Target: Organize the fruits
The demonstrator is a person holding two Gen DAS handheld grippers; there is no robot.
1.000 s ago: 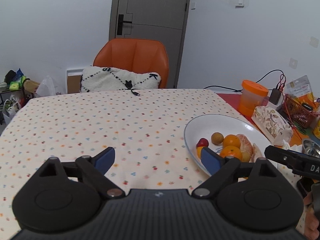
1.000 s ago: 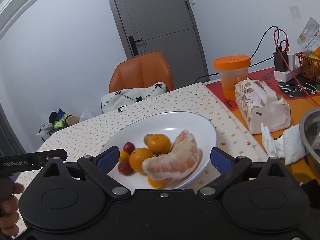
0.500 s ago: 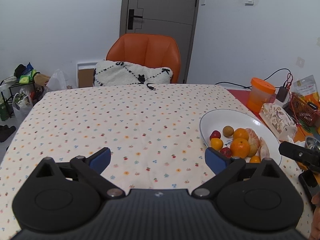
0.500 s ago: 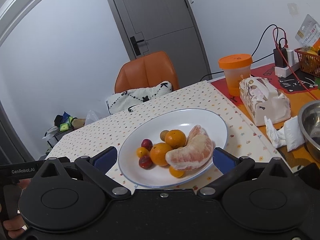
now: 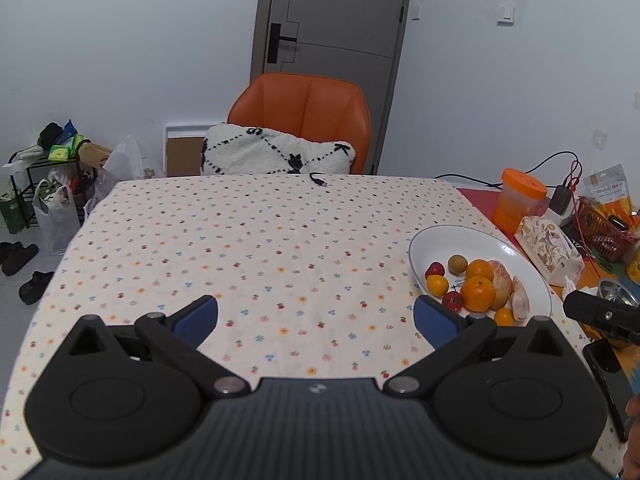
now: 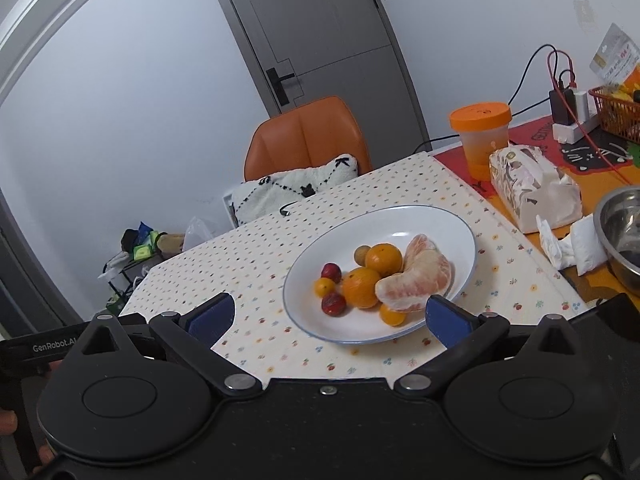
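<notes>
A white oval plate [image 6: 420, 220] [image 5: 452, 236] sits on the dotted tablecloth and holds mixed fruit. On it lie peeled pomelo segments [image 6: 420, 276], two oranges [image 6: 384, 258] [image 5: 478, 292], small kumquats [image 6: 324, 286], red jujube-like fruits [image 6: 333, 303] and a brown longan [image 5: 457, 263]. My right gripper [image 6: 328, 316] is open, raised just in front of the plate, nothing between its blue pads. To the plate's left my left gripper [image 5: 316, 316] is open above bare cloth, empty.
To the right of the plate are an orange-lidded cup [image 6: 480, 136], a floral tissue pack [image 6: 532, 188], crumpled tissues [image 6: 568, 240], a steel bowl [image 6: 620, 232] and a red basket [image 5: 600, 228]. An orange chair [image 5: 304, 120] with a cushion stands at the far edge.
Both grippers have drawn back and risen from the plate, so more of the table shows. The fruit has not moved. Both stay open.
</notes>
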